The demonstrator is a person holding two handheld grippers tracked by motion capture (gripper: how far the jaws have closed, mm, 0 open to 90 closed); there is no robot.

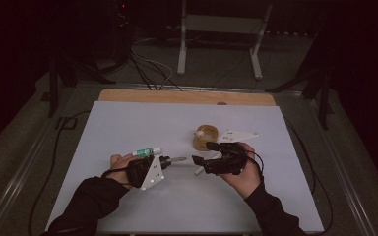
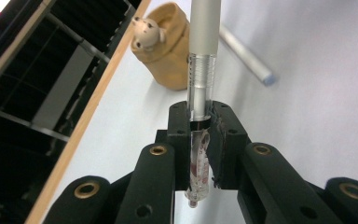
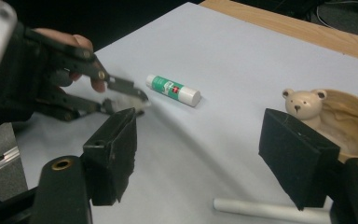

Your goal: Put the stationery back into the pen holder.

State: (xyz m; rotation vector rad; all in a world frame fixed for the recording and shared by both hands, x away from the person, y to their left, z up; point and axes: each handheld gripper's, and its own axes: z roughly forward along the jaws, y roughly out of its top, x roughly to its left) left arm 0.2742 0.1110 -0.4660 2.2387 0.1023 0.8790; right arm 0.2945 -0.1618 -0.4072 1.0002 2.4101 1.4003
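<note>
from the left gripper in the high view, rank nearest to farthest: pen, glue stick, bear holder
1. pen: clamped in the left gripper, sticking out toward the right.
2. glue stick: lying on the mat just behind the gripper.
3. bear holder: farther right and back, by the right gripper.

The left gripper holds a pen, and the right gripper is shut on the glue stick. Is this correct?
Not fully. The left gripper does hold the pen, but the right gripper view shows the right gripper open and holding nothing; the glue stick lies apart on the white sheet.
</note>
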